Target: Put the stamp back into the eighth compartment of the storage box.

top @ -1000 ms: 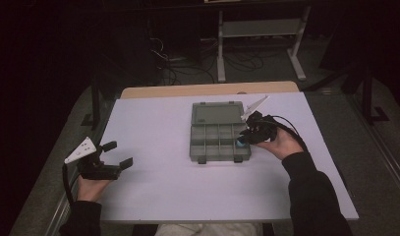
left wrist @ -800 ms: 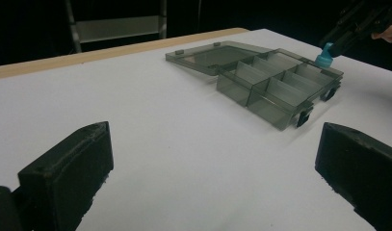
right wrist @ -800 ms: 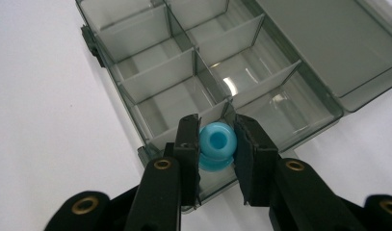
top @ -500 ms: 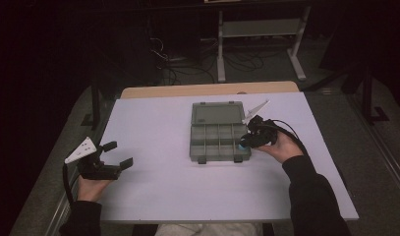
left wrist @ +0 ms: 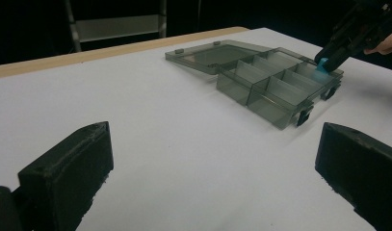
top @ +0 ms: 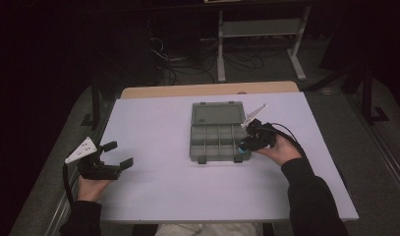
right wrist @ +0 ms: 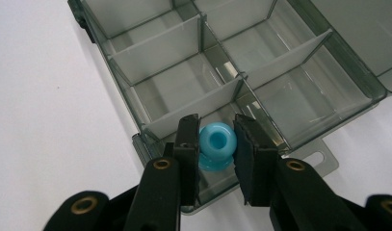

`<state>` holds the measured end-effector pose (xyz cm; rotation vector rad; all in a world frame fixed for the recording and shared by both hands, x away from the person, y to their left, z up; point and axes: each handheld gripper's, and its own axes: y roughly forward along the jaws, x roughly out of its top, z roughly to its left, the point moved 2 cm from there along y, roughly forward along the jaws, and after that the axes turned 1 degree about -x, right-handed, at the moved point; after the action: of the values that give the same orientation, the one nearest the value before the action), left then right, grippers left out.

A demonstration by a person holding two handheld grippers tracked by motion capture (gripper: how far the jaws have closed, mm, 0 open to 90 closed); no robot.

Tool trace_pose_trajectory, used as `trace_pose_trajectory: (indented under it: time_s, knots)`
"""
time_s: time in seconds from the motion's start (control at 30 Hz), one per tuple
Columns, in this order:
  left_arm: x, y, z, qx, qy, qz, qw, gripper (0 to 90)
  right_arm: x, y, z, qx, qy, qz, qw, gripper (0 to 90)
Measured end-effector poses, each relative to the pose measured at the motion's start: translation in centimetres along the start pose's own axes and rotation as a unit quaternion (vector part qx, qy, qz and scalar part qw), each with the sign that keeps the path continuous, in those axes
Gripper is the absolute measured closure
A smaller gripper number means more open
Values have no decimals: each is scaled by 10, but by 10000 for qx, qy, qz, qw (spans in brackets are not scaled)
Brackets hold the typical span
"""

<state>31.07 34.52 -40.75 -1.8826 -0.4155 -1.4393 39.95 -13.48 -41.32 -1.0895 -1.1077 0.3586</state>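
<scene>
On the table: one smoke-grey translucent plastic organiser box [top: 219, 142] lies near the middle of the white table [top: 158, 187], lid [top: 218, 114] folded flat open toward the far side.
Box axis: long side runs left to right in the high view; two latch tabs stick out at the near edge.
Compartments: dividers split the tray into two rows; the right gripper view shows at least six cells, those in plain sight bare.
Ring: one small sky-blue glossy plastic ring with a round centre hole [right wrist: 216, 145], hole facing up toward the camera in the right gripper view, its axis roughly upright.
Ring place: over the box's near right corner cell, just above the tray; whether it touches the floor of the cell cannot be told.
Right hand-held gripper [top: 246, 145]: jaws clamped on the ring from both sides, tips pointing left and down into the box corner.
Left hand-held gripper [top: 118, 156]: jaws spread wide apart with nothing between them, low over the table's near left, well apart from the box, pointing right.
Count: two hand-held grippers, one box, one ring.
</scene>
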Motion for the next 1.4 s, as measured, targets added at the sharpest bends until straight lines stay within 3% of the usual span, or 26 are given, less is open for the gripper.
trace_pose_trajectory:
  time_s: [0.1, 0.5, 0.87, 1.03, 1.2, 1.4]
  knots:
    - [0, 0, 0, 0, 1, -4, 10000, 0, 1, 1, 1, 17, -8, -3, 10000, 695]
    - [0, 0, 0, 0, -3, -5, 10000, 0, 3, -2, 0, 42, 212, -188, 9996, 413]
    - [0, 0, 0, -10, -14, -14, 10000, 0, 4, -8, -2, -174, 359, -431, 9983, 161]
    - [0, 0, 0, -6, -5, -9, 10000, 0, 5, -11, -2, -254, 403, -483, 9977, 122]
    - [0, 0, 0, 0, -2, -13, 10000, 0, 4, -13, -2, -382, 406, -522, 9971, 8]
    - [0, 0, -1, 3, 16, 4, 10000, 0, 4, -20, -3, -428, 459, -710, 9955, 0]
